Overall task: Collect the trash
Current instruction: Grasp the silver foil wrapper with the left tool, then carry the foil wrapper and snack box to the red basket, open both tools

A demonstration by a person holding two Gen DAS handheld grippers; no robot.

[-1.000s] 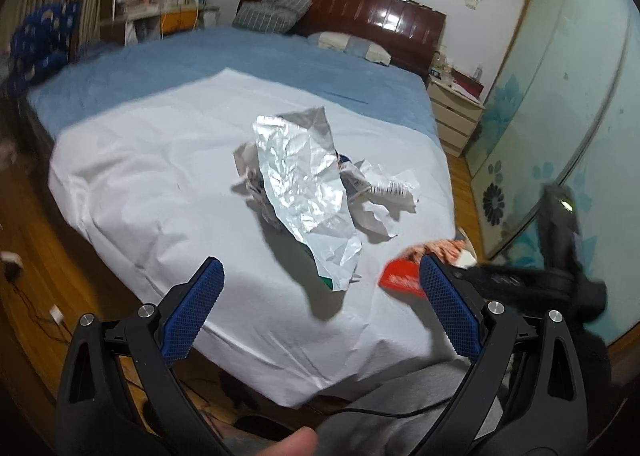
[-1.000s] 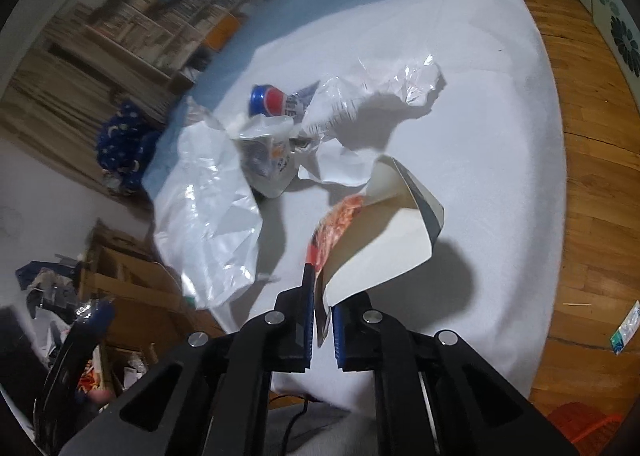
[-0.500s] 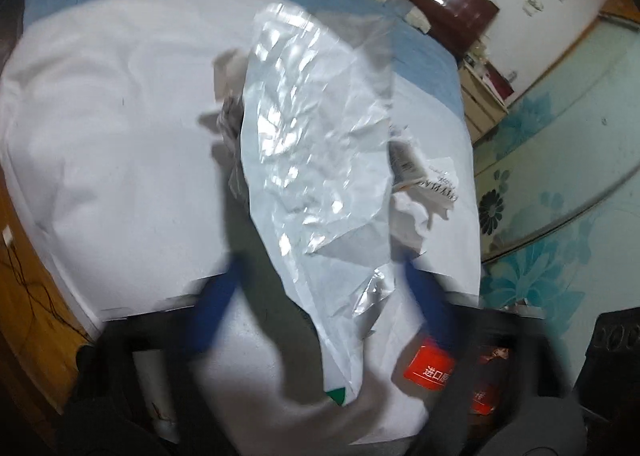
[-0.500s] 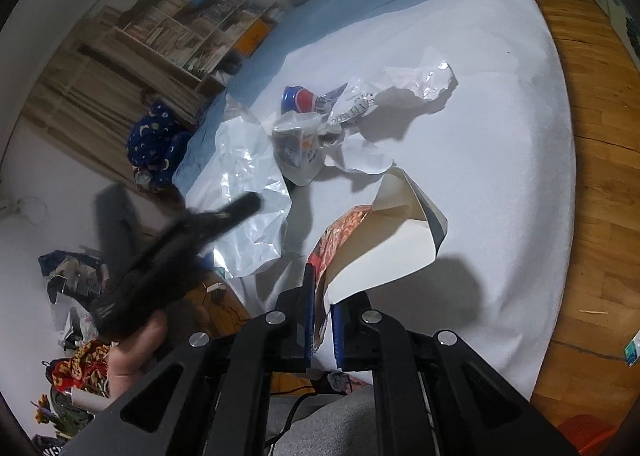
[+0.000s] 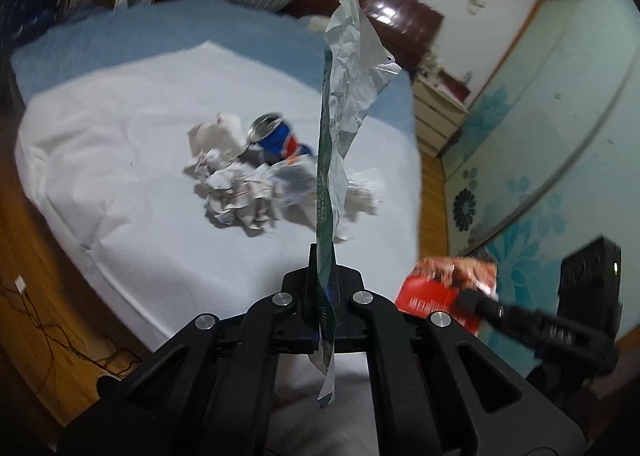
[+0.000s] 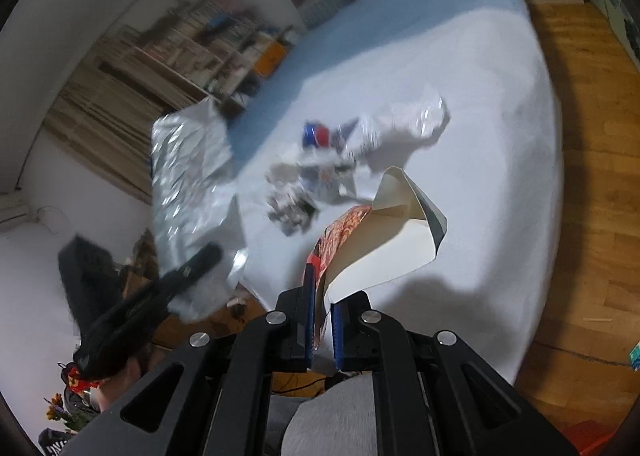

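Note:
My left gripper point(image 5: 323, 288) is shut on a silver foil wrapper point(image 5: 348, 95), held edge-on and lifted above the bed; the same wrapper point(image 6: 188, 183) shows broadside in the right wrist view. My right gripper point(image 6: 320, 320) is shut on a red and cream snack bag point(image 6: 384, 248), also seen at the lower right of the left wrist view point(image 5: 444, 292). A pile of crumpled paper point(image 5: 236, 191), a crushed blue and red can point(image 5: 276, 135) and clear plastic point(image 6: 412, 123) lies on the white sheet point(image 5: 120, 127).
The bed has a blue cover point(image 5: 160, 23), pillows and a dark headboard point(image 5: 384, 11). A nightstand point(image 5: 436, 115) stands right of it. Bookshelves point(image 6: 200, 39) line the far side. Wooden floor point(image 6: 592, 175) surrounds the bed.
My left gripper has closed on the foil wrapper and lifted it off the pile, uncovering the can and paper. My right gripper still holds the snack bag.

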